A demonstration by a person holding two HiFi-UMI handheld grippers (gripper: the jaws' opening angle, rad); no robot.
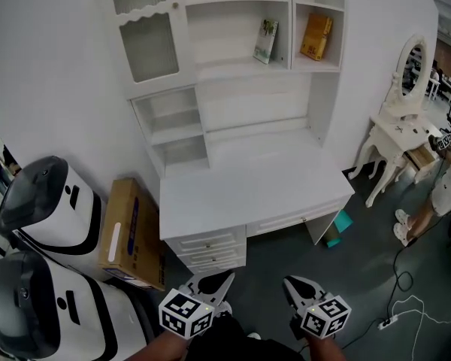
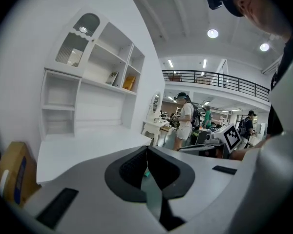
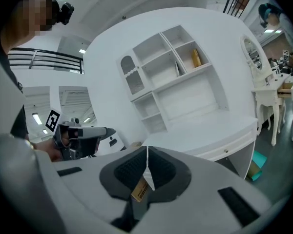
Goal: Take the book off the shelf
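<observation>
Green-and-white on its cover, a thin book (image 1: 266, 40) stands tilted at the right end of the wide middle compartment of the white shelf (image 1: 233, 66), close to the divider. An orange-yellow book (image 1: 316, 37) leans in the narrower compartment just to its right. The shelf rises from the back of a white worktop (image 1: 248, 194) with drawers (image 1: 210, 250) below its left part. Both tools are well apart from the books, low at the near edge of the head view. The left tool (image 1: 214, 283) has its jaws together with nothing between them, and so has the right tool (image 1: 301, 288). A cardboard box (image 1: 131, 232) leans beside the worktop, next to two white-and-black rounded machines (image 1: 45, 209). To the right stands a white dressing table (image 1: 402, 138) with an oval mirror on a dark grey floor (image 1: 361, 277).
</observation>
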